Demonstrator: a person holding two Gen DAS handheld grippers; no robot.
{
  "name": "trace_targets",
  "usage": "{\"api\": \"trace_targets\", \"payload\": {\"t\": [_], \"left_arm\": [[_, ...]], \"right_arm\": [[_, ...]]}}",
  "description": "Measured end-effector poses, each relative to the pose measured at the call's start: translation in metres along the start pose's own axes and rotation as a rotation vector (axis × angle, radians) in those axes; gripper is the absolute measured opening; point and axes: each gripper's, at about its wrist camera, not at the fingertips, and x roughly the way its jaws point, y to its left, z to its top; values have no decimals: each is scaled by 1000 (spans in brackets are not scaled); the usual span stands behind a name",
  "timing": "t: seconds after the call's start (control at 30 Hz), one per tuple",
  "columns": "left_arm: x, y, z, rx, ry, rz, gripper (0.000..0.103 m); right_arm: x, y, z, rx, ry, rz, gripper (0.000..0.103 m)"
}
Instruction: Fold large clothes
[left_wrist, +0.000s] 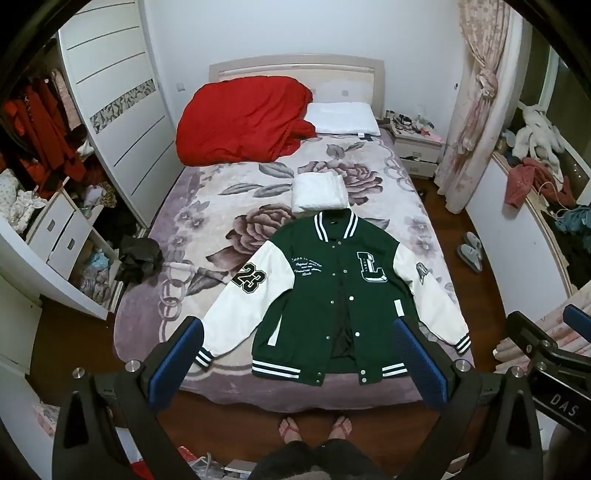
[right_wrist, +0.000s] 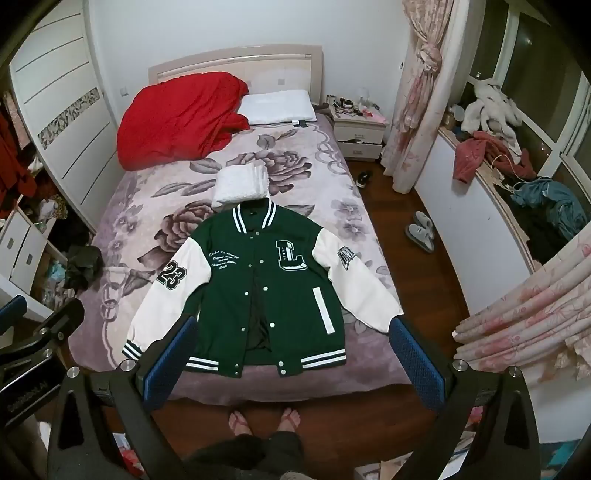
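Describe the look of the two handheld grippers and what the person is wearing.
The left gripper and the right gripper each have black frames, silver bolts and blue textured pads. White lettering marks the black bodies. The person wears dark trousers and pink flip-flops.

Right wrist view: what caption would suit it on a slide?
Green varsity jacket spread flat on the bed, framed by the open right gripper.

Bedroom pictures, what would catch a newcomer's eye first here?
The green varsity jacket with white sleeves, spread flat and front-up at the foot of the bed, draws the eye first. Next comes the red quilt heaped at the headboard beside a white pillow. A folded white garment lies just beyond the jacket's collar.
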Motion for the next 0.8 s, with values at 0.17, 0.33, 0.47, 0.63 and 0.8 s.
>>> {"api": "trace_targets", "payload": {"t": [0.17,0.33,0.47,0.63,0.8], "left_arm": [[0,0,0,-1,1,-2,103],[0,0,0,-2,-1,-1,103],[0,0,0,-1,-4,0,103],[-4,3,4,0,-3,1,103],[-4,3,3,-1,-5,0,103]], "right_arm": [[0,1,0,-1,-1,0,103],[0,2,1,1,-1,2,103],[-1,2,3,-1,-1,1,103],[-1,2,4,1,-1,0,103],[-2,1,4,0,0,1,103]]}}
